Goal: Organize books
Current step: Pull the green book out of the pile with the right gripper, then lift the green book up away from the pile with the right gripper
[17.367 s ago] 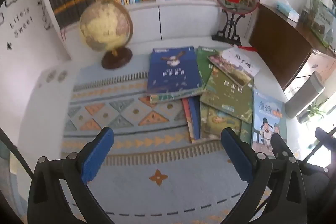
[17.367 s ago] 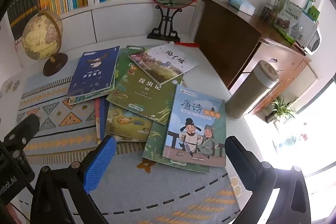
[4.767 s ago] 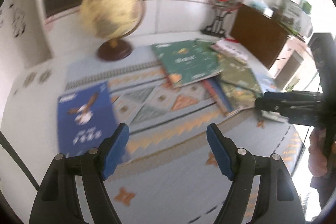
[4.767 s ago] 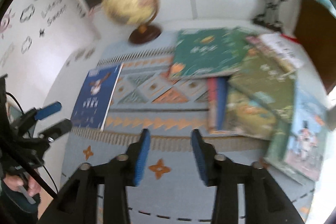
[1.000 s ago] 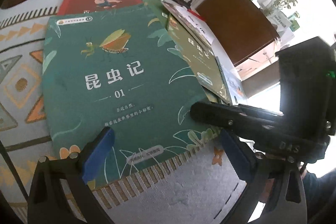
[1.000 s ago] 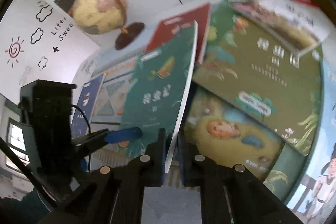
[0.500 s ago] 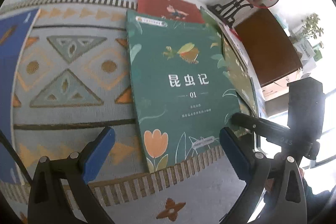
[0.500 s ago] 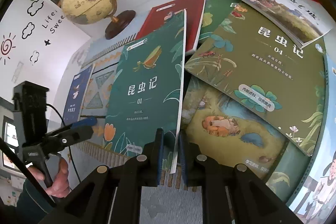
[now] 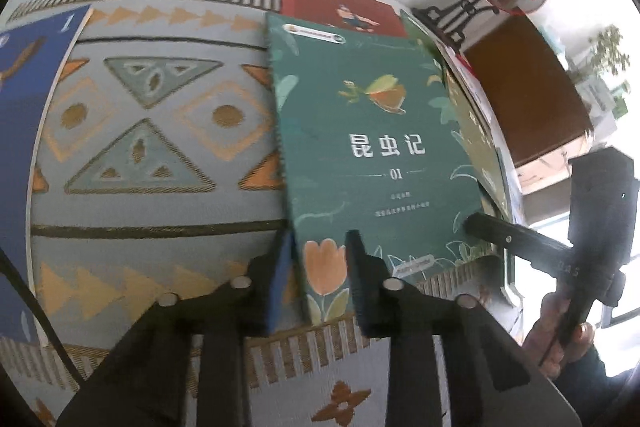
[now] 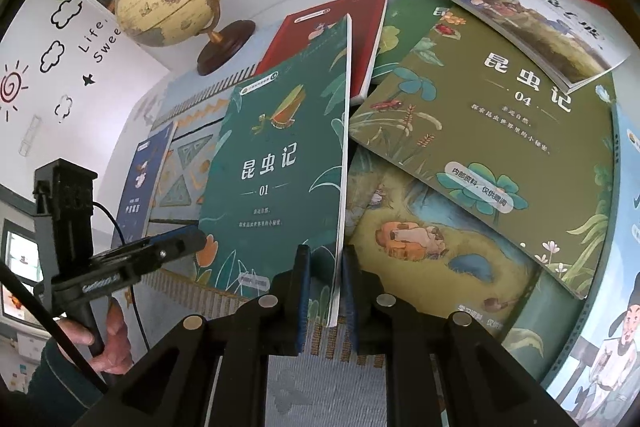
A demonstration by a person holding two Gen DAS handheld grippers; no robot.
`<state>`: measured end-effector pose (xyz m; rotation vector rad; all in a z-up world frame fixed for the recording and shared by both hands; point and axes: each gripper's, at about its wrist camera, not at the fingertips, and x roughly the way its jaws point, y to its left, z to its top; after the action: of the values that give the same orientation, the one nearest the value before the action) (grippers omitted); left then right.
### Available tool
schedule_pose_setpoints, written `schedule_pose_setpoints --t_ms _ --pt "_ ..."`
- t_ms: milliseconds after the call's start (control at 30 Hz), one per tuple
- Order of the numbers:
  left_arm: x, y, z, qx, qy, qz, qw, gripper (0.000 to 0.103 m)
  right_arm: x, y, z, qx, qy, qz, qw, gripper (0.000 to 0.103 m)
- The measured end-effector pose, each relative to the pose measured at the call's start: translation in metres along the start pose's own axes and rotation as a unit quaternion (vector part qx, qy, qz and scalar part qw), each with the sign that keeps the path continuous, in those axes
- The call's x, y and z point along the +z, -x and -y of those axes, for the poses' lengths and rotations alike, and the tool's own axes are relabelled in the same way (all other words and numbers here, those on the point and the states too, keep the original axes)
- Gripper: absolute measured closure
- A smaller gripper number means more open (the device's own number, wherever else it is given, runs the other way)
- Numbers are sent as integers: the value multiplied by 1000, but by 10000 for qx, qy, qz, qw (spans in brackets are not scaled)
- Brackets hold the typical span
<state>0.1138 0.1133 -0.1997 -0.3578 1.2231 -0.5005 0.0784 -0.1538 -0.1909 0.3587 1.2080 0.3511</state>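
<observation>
My left claw [image 9: 318, 275] has just snapped closed on the green book's [image 9: 372, 155] lower-left corner, centre frame. My right claw [image 10: 325, 291] pinches its lower-right edge, bottom centre, tilting it up off the rug [image 9: 132, 131]. Other books [image 10: 492, 115] lie right.

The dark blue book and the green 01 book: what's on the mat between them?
Nothing but bare patterned mat lies between the dark blue book and the green 01 book; the left wrist view shows it.

Right hand-held gripper [image 10: 325, 291] clamps green book [image 10: 280, 163] near edge, lifted; left hand-held gripper [image 10: 188, 241] at its corner.
</observation>
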Motion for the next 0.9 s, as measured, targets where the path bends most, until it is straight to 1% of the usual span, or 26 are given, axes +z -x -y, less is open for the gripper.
schedule_pose_setpoints --t_ms 67,100,167,233,267,300,367,400,433,533,600,667,700,767,800,833,867,900 --pt "0 1 -6 -92 192 -3 9998 81 0 0 0 -5 2 7 10000 89" --pt "0 1 -6 -78 213 -33 9997 81 -1 1 0 -55 7 23 10000 89" --pt "-2 1 -2 56 146 -75 9998 81 -1 5 -1 -283 73 116 9995 89" --pt "-4 1 3 230 55 -102 9997 84 0 9 -1 -388 132 197 9990 89" --pt "-4 1 5 303 35 -126 9995 87 1 9 -1 -392 144 193 9989 89" --pt "-4 1 7 367 21 -136 9992 88 3 8 1 -377 150 165 9990 88" --pt "-4 1 6 419 35 -149 9990 91 6 3 4 -285 92 90 9995 80" --pt "-4 1 4 404 68 -153 9990 92 7 1 6 -179 56 122 9997 77" --pt "-4 1 3 380 103 -153 9991 93 9 1 7 -101 45 184 9998 76" --pt "-5 1 1 320 170 -134 9993 93 7 -1 4 -77 101 286 9995 76" --pt "-6 1 1 334 165 -117 9992 93 5 -4 1 231 34 257 9994 75" --pt "-7 2 1 333 176 -101 9992 93 4 -4 0 418 -82 224 9988 75" --pt "-7 2 1 329 187 -101 9992 93 3 -4 2 624 -176 212 9977 75" --pt "-7 3 1 323 197 -103 9992 93 3 -3 7 1296 -479 131 9903 75" --pt "-8 3 2 327 187 -102 9992 93 3 -4 8 1646 -625 92 9843 75" --pt "-8 2 3 299 172 -107 9993 93 3 -6 7 1795 -697 77 9813 75" --pt "-8 1 3 248 163 -114 9995 93 2 -8 4 1744 -700 68 9822 75" --pt "-8 0 4 212 163 -120 9996 93 3 -14 1 1546 -665 46 9857 78"
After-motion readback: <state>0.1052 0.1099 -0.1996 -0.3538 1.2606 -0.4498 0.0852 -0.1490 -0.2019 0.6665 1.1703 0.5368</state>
